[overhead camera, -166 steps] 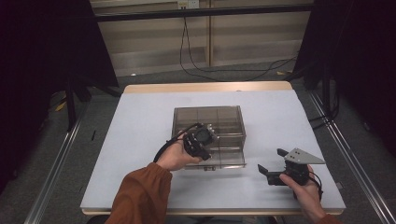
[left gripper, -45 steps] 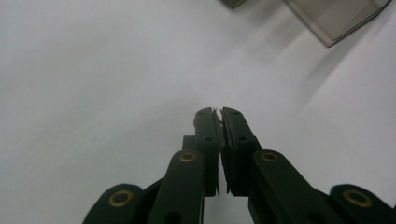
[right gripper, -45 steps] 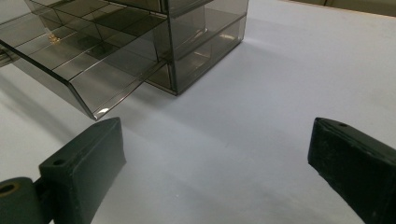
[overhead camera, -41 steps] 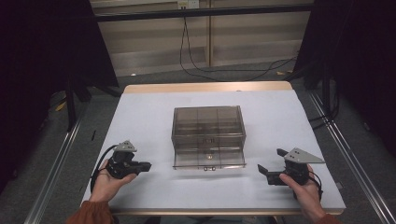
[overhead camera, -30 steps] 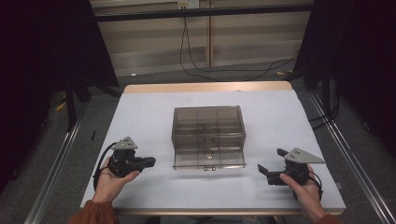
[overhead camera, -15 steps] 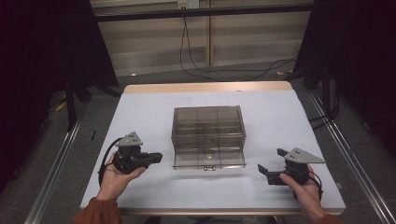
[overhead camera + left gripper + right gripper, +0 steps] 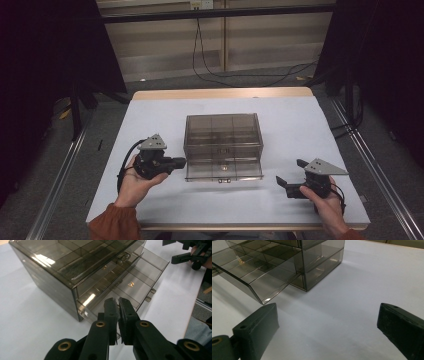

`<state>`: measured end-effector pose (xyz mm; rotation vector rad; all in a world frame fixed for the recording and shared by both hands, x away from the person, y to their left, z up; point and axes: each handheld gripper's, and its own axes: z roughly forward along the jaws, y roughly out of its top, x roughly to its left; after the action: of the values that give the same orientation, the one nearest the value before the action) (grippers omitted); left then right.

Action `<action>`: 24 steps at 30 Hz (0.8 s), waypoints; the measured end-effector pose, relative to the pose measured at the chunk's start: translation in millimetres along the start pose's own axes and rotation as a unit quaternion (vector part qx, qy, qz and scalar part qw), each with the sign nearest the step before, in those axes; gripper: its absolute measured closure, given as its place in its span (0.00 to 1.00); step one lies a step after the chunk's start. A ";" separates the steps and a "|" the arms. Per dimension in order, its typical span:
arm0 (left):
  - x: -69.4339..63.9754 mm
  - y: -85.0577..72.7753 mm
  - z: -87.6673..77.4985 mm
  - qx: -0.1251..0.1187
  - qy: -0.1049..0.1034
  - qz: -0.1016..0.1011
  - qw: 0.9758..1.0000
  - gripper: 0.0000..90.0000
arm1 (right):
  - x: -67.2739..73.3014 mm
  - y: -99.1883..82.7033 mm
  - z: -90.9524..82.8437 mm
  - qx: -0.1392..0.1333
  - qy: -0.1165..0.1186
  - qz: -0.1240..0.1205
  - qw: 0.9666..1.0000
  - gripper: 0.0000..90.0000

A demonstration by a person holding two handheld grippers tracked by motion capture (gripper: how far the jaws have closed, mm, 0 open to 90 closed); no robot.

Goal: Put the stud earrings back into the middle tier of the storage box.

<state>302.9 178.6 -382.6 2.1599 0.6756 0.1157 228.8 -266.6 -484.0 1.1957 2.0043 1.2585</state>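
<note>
Left claw [image 7: 179, 161] held above the white surface [image 7: 150, 115], jaws closed with only a sliver of gap between the pads and nothing between them — seen close in the left claw view [image 7: 118, 312]. It points at the near left corner of the smoky clear drawer organizer [image 7: 223, 141], whose bottom drawer [image 7: 223, 171] is pulled out toward the person; the drawer's front left corner lies just ahead of the claw's tips, close but not touching as far as the views show. In the left claw view a small brass-coloured piece [image 7: 130, 284] lies in one compartment of the open drawer, beyond the tips and a little to their right. The drawer's two small handles [image 7: 150, 294] stick out from its front edge, farther right of the tips. Right claw [image 7: 290, 177] low over the surface, well apart from the organizer, jaws spread wide and empty — its own view [image 7: 327, 322] shows bare surface between the two pads, with the open drawer's corner [image 7: 263, 301] just beyond and above the left pad. The organizer sits between the two claws, nearer the left one.
</note>
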 end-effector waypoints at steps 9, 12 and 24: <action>-8.0 22.4 13.5 0.013 -0.008 0.027 1.000 0.96 | -0.1 0.0 0.0 -0.001 0.000 -0.001 1.000 0.03; -9.9 29.0 18.2 0.010 -0.014 0.028 0.999 0.96 | 0.0 0.0 0.0 0.000 0.000 0.000 1.000 0.03; -19.1 49.0 40.7 0.045 -0.023 0.056 0.997 0.96 | 0.2 0.0 0.1 0.000 0.001 -0.001 1.000 0.03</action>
<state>320.1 116.0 -368.6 2.2794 0.5424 0.0967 228.8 -266.4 -484.1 1.1929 2.0053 1.2596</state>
